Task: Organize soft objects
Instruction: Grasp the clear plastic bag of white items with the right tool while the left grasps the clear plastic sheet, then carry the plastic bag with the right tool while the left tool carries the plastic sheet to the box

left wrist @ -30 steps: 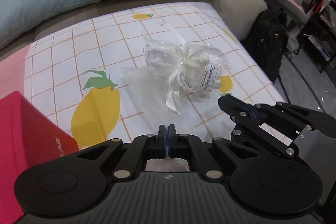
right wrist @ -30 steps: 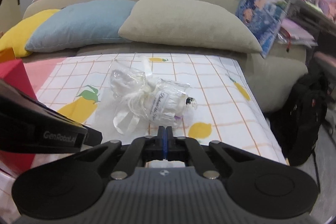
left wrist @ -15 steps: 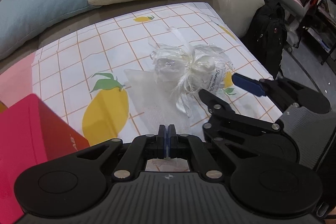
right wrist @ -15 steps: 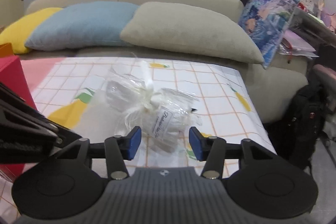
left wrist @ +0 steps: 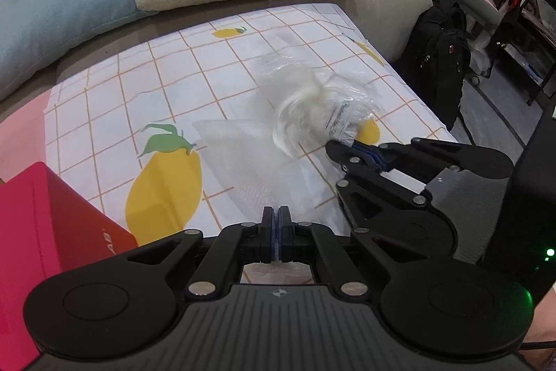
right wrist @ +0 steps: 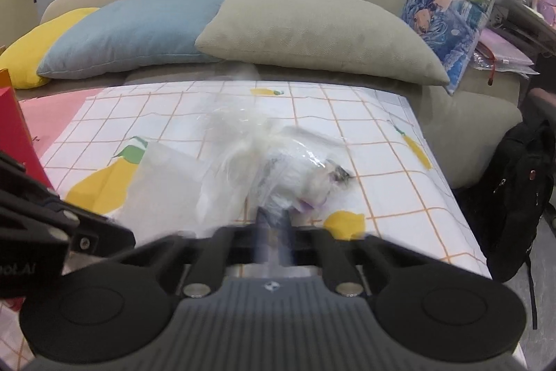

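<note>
Moved since a second ago: right gripper (left wrist: 361, 151) — its jaws opened, then closed, and now pinch the near end of the ribbon-tied cellophane packet (left wrist: 319, 103), which lies blurred on the lemon-print cloth (left wrist: 146, 82), probably for lifting. Left gripper (left wrist: 277, 232) — clamped on the near edge of a white mesh pouch (left wrist: 250, 155), likely steadying it; pouch contents cannot be told.

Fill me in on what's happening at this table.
A person works two handheld grippers over a lemon-print cloth. The right gripper has just closed on the near edge of a clear-wrapped white bundle. The left gripper is shut on the edge of a white mesh pouch lying flat beside the bundle.
</note>
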`<state>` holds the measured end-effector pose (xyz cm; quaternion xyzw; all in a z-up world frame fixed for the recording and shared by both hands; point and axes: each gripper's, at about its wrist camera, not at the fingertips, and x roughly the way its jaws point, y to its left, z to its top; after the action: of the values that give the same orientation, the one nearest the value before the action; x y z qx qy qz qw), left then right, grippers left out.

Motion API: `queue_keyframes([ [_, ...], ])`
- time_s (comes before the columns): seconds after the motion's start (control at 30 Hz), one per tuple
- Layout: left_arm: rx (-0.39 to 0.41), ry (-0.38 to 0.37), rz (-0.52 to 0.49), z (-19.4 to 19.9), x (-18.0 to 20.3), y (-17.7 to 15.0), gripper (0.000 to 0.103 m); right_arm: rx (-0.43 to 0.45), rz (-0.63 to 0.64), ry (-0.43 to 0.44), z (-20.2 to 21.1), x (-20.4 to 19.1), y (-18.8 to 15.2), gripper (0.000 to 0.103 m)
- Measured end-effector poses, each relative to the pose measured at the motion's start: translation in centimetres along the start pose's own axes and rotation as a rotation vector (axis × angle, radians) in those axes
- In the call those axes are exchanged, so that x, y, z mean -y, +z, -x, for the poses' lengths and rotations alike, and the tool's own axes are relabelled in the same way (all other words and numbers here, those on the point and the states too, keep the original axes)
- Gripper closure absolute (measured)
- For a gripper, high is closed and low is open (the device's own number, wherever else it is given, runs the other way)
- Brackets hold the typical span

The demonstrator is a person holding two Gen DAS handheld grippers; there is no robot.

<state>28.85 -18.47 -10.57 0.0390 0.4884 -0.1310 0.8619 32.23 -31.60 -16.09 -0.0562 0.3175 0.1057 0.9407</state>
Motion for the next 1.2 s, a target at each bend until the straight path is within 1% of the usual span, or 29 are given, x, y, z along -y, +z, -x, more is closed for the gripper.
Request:
queue_keyframes([
  [0.17, 0.024, -0.015, -0.002, 1.3, -0.1, 0.0, 0.102, -0.005, 0.001, -0.005, 1.4, -0.1, 0.2, 0.103],
  [0.33, 0.06, -0.049, 0.0, 3.2, 0.2, -0.5, 0.102, 0.012, 0.009, -0.028, 4.6, -0.8, 0.6, 0.103],
  [0.4, 0.071, -0.066, -0.005, 4.2, 0.3, -1.0, 0.102, 0.005, -0.019, -0.036, 5.8, -0.8, 0.9, 0.103],
  [0.5, 0.096, -0.093, -0.015, 6.0, 0.5, -2.0, 0.102, 0.01, -0.103, -0.014, 8.0, -0.7, 1.3, 0.103],
  [0.63, 0.128, -0.123, -0.028, 8.4, 0.6, -3.5, 0.102, 0.038, -0.144, -0.004, 11.7, -1.7, 1.5, 0.103],
  [0.83, 0.176, -0.144, -0.032, 12.3, 0.2, -5.7, 0.102, 0.042, -0.186, 0.014, 16.7, -3.2, 0.9, 0.103],
  [0.97, 0.207, -0.148, -0.029, 15.0, -0.3, -7.2, 0.102, 0.02, -0.19, 0.011, 19.3, -4.3, 0.4, 0.103],
  [1.1, 0.255, -0.145, -0.03, 17.8, -1.0, -8.9, 0.102, -0.017, -0.174, -0.019, 21.0, -5.4, -0.1, 0.103],
  [1.2, 0.274, -0.146, -0.014, 19.5, -1.8, -10.1, 0.102, -0.051, -0.177, -0.032, 21.9, -6.1, -0.6, 0.103],
])
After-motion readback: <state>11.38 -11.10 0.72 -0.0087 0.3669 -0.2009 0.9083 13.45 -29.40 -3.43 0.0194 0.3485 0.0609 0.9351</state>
